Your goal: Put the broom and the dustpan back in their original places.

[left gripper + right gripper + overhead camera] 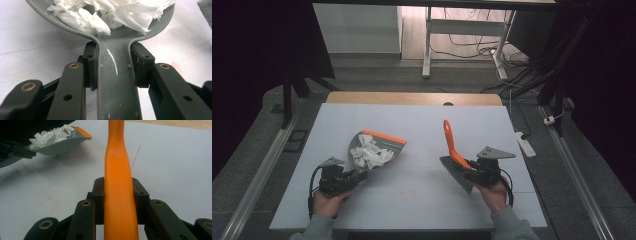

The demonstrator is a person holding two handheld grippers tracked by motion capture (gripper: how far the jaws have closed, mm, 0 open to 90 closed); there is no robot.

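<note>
While the left gripper (113, 67) clamps the dustpan (377, 147) handle, crumpled tissue (371, 154) sits heaped inside, above the table (422, 125).
Tilt it and scraps spill; the right gripper (119, 200) grips the orange brush (453, 145), held apart.

floor (377, 75): grey carpet | white desk legs (427, 45) | cables (472, 50) | surroundings dark

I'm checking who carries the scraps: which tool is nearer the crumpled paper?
Left. The left tool grips the dustpan holding the paper; the right tool, gripping the brush, is well off to its side.
</note>
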